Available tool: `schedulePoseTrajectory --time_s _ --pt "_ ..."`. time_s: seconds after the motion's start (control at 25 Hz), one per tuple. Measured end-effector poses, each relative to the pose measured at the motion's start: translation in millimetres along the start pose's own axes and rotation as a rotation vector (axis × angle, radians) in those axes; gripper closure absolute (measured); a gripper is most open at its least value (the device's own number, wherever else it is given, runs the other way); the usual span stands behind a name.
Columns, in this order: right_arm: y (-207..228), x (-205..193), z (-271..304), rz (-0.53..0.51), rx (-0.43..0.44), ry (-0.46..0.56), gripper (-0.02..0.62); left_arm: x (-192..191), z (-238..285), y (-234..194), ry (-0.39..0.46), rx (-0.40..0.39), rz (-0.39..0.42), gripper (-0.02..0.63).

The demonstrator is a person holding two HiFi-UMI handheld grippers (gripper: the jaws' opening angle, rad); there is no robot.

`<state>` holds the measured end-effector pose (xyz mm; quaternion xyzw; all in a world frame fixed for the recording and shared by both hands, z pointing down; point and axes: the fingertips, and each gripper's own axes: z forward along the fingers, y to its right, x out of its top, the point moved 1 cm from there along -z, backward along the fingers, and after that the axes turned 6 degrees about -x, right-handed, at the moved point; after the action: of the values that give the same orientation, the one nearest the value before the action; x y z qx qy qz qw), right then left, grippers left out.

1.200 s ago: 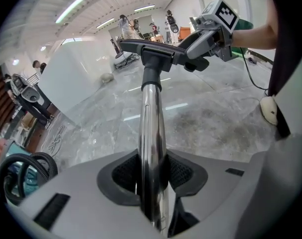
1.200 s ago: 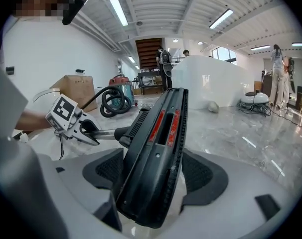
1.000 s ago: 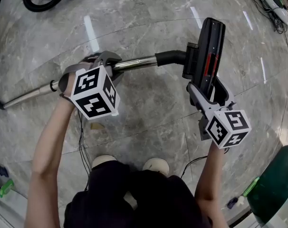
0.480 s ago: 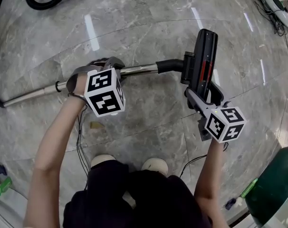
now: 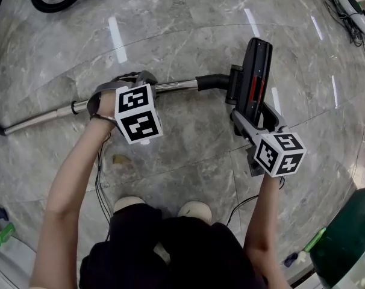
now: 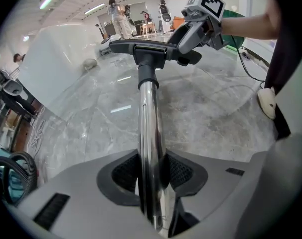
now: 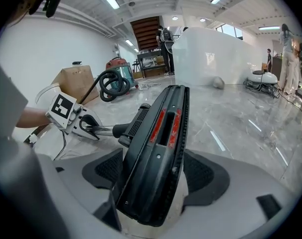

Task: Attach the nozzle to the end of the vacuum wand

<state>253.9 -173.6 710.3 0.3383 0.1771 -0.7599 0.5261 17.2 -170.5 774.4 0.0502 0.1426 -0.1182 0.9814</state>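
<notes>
My left gripper (image 6: pixel 152 172) is clenched on the vacuum wand (image 6: pixel 150 113), its ribbed pads pressing the shiny tube from both sides. I hold it that way so the tube cannot roll or slide while its tip is worked. My right gripper (image 7: pixel 158 178) is grasping the nozzle (image 7: pixel 163 133) by one end of its long black head, with the red strips of the underside turned up toward me. Gripping it at the end should give me leverage to steer the neck onto the tube. The wand runs across in front of me above the marble floor (image 5: pixel 188 29), and the nozzle sits crosswise at its tip on my right. In the left gripper view the nozzle's collar appears to sit over the tube, so I judge the joint made or nearly so. I cannot tell whether it is pushed fully home.
</notes>
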Motion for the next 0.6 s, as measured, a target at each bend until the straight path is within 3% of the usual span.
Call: schedulePoseTrajectory --time_s 0.6 --pt "-1.2 4.6 1.3 -0.062 0.004 -0.013 0.21 -1.2 -1.7 -8.8 0.02 0.052 0.008 0.463"
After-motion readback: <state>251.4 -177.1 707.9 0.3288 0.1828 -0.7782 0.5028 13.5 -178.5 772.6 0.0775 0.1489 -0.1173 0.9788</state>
